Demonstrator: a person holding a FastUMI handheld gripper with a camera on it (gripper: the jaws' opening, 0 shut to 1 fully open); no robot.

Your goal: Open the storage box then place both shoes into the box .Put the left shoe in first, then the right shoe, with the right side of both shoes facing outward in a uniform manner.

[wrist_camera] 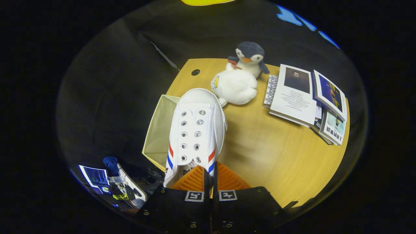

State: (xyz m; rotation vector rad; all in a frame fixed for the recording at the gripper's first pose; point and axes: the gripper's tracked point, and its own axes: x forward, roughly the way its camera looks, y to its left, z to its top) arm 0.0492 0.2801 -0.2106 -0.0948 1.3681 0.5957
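Observation:
A white sneaker (196,130) with red and blue stripes and no laces hangs toe-forward from my gripper (210,177). The orange fingers (227,180) are pressed close together on the shoe's rear edge. Left of the shoe and below it stands the open beige storage box (159,130), at the left edge of the wooden table (276,152). The shoe covers part of the box's right side. What lies inside the box is partly hidden; the part that shows looks bare.
A white plush toy (234,86) lies just beyond the shoe's toe, with a penguin plush (250,58) behind it. A stack of books and magazines (305,97) sits at the table's far right. Off the table's left edge, low down, is a cluttered stand with a screen (96,177).

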